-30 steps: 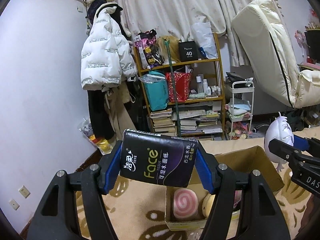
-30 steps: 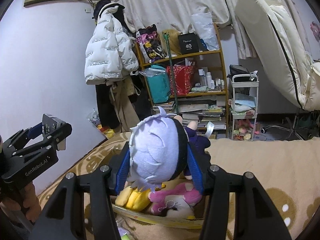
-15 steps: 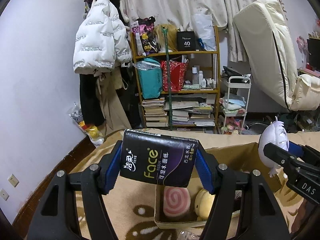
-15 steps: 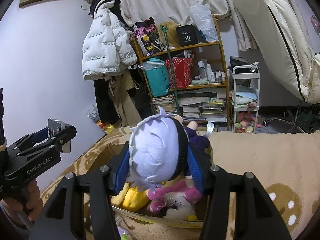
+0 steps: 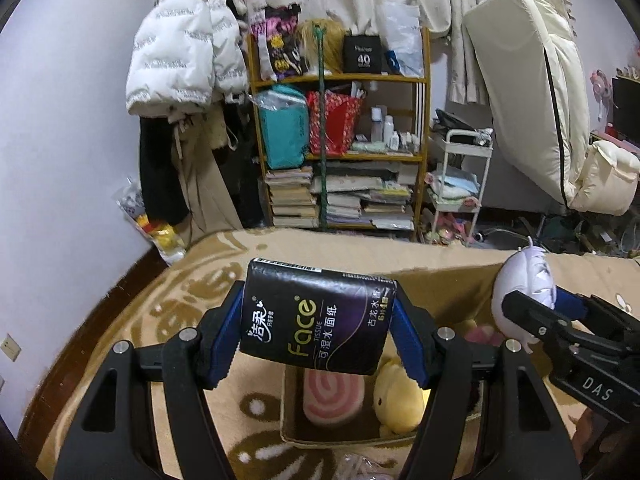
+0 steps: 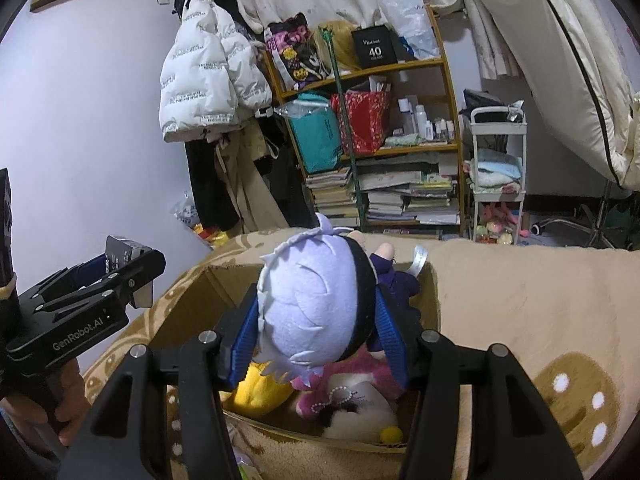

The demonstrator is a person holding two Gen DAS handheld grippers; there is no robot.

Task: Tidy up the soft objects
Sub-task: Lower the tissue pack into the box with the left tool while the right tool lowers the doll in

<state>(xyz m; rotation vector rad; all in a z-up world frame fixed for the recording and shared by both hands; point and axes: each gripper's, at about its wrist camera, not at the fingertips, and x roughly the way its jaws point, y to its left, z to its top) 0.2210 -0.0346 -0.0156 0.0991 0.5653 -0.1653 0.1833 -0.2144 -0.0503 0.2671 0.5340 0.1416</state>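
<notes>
My left gripper (image 5: pixel 318 336) is shut on a black tissue pack (image 5: pixel 316 322) and holds it above the near left side of an open cardboard box (image 5: pixel 294 436) on a tan blanket. In the box lie a pink swirl plush (image 5: pixel 332 398) and a yellow plush (image 5: pixel 398 400). My right gripper (image 6: pixel 316 330) is shut on a lavender-haired doll (image 6: pixel 308 312), held over the same box (image 6: pixel 192 300), above a yellow plush (image 6: pixel 260 392) and a pink plush (image 6: pixel 344 380). The doll also shows in the left wrist view (image 5: pixel 520 300).
The tan patterned blanket (image 6: pixel 520 300) covers the bed around the box. Beyond its far edge stand a cluttered wooden bookshelf (image 5: pixel 340 152), a hanging white puffer jacket (image 5: pixel 180 60), a white trolley (image 6: pixel 498 176) and a cream mattress (image 5: pixel 532 92) leaning on the wall.
Both grippers have tilted down and moved a little closer over the box, so more of its inside shows. Both still hold their objects.
</notes>
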